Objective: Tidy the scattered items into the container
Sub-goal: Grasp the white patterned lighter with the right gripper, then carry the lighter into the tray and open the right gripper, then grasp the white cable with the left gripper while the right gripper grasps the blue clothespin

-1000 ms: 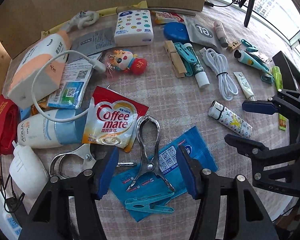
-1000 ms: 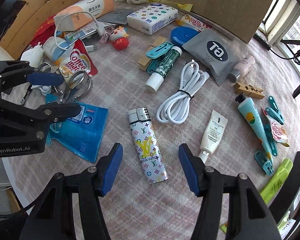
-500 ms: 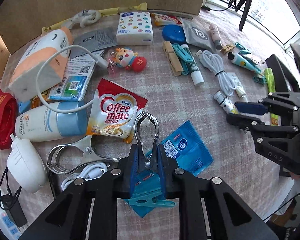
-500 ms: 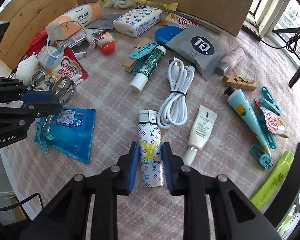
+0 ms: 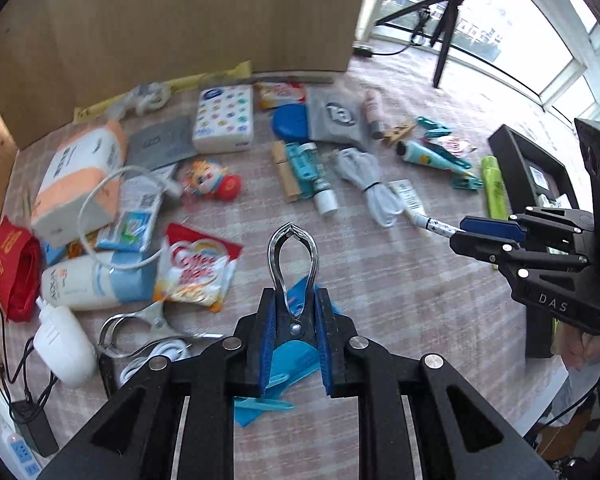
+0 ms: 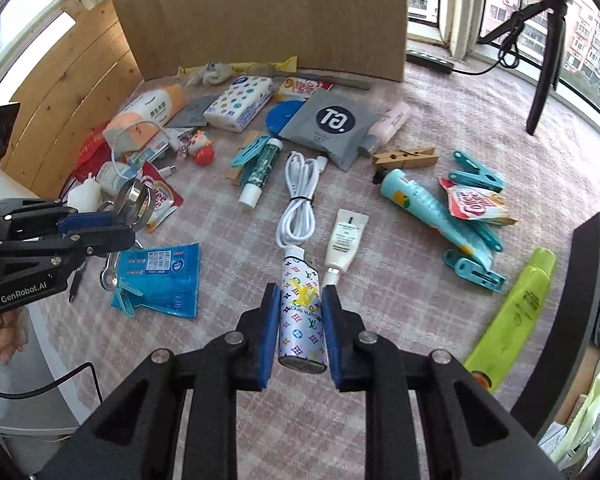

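Note:
My left gripper point(image 5: 296, 300) is shut on a shiny metal clip point(image 5: 292, 248), which it holds off the checked cloth with the loop end pointing away. In the right wrist view that clip point(image 6: 134, 200) shows at the left in the same gripper point(image 6: 126, 226). My right gripper point(image 6: 301, 296) has a white monogram-print lighter point(image 6: 302, 312) between its blue pads. Its jaws are closing on the lighter, which hangs above the cloth. The black open container point(image 6: 580, 280) stands at the right edge, and is also seen in the left wrist view point(image 5: 528, 168).
Scattered on the cloth are a white cable point(image 6: 300, 200), a cream tube point(image 6: 346, 236), a blue packet point(image 6: 160, 276), a green tube point(image 6: 516, 312), a Coffee mate sachet point(image 5: 196, 272) and a second metal clip point(image 5: 140, 328). A cardboard wall point(image 6: 260, 12) closes the back.
Both grippers went from wide open to closed, the left on the metal clip and the right on the lighter. Both then rose with their objects off the cloth.

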`<action>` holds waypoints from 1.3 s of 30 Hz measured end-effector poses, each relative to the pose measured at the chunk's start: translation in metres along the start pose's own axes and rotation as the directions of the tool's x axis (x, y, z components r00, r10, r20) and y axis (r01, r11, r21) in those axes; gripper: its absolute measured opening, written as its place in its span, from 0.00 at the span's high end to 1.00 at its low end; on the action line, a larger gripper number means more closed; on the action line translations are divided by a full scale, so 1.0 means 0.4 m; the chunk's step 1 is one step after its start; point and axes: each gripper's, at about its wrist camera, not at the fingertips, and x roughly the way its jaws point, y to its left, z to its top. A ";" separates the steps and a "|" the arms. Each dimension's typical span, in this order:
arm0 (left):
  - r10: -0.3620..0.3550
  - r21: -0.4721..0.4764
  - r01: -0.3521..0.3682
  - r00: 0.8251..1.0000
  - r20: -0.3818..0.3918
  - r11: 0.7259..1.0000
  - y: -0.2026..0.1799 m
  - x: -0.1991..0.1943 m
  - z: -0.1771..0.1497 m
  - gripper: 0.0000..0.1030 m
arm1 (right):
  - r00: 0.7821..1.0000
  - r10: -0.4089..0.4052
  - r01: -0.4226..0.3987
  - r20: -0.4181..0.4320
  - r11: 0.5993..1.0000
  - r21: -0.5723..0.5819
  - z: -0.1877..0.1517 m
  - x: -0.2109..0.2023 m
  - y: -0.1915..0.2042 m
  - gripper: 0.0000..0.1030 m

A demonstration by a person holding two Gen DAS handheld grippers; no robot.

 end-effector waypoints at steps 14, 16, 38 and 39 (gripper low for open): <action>-0.139 0.188 0.136 0.990 0.007 0.973 -0.306 -0.002 0.093 0.83 | 0.986 -0.088 0.059 0.144 0.979 0.195 -0.109 -0.234 -0.205 0.80; -0.171 0.238 0.165 0.985 0.008 0.957 -0.389 0.003 0.116 0.83 | 0.978 -0.132 0.089 0.161 0.965 0.248 -0.143 -0.290 -0.268 0.80; -0.307 0.351 0.295 0.952 -0.022 0.889 -0.823 0.038 0.142 0.35 | 0.917 -0.371 0.235 0.145 0.799 0.553 -0.342 -0.484 -0.600 0.51; -0.296 0.330 0.286 0.955 -0.021 0.899 -0.797 0.043 0.148 0.36 | 0.922 -0.357 0.224 0.150 0.808 0.545 -0.334 -0.477 -0.591 0.51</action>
